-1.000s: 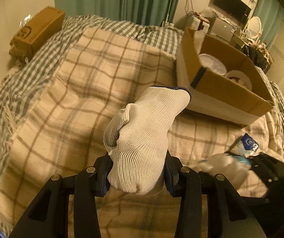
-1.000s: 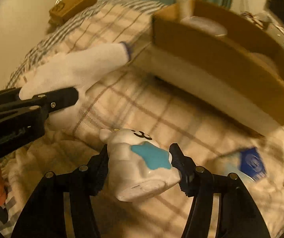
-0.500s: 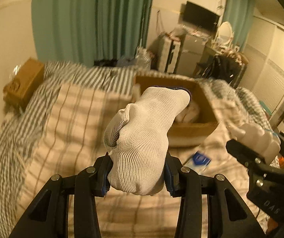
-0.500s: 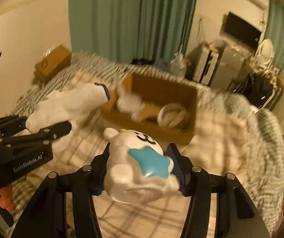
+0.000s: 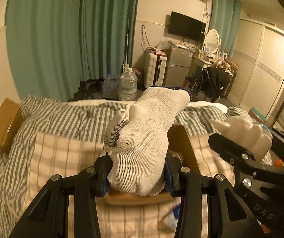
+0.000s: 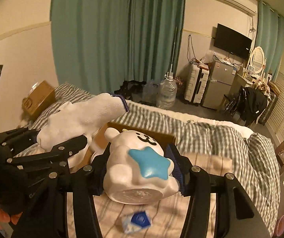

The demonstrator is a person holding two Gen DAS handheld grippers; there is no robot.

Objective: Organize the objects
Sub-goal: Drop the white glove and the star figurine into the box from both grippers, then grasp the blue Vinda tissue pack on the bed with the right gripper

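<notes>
My left gripper [image 5: 138,178] is shut on a white knit glove [image 5: 142,138], whose cuff sticks up and away from me. My right gripper [image 6: 140,170] is shut on a white ceramic animal figure [image 6: 122,148] with a blue star. Both are held up over the bed, side by side. The right gripper [image 5: 258,148] with the figure [image 5: 247,130] shows at the right of the left wrist view. The left gripper [image 6: 48,138] with the glove [image 6: 82,117] shows at the left of the right wrist view. An open cardboard box [image 5: 181,144] lies on the blanket just beyond, mostly hidden.
A blue-and-white packet [image 6: 138,221] lies on the checked blanket below the grippers. A closed brown box [image 5: 3,125] sits at the bed's left edge by the wall. Beyond the bed stand water jugs [image 5: 128,83], a suitcase, a small fridge and a chair with dark clothes.
Both grippers have risen from just above the blanket, each still gripping its object. The views have tilted up from the bed to the room, and the cardboard box now sits low behind the held things.
</notes>
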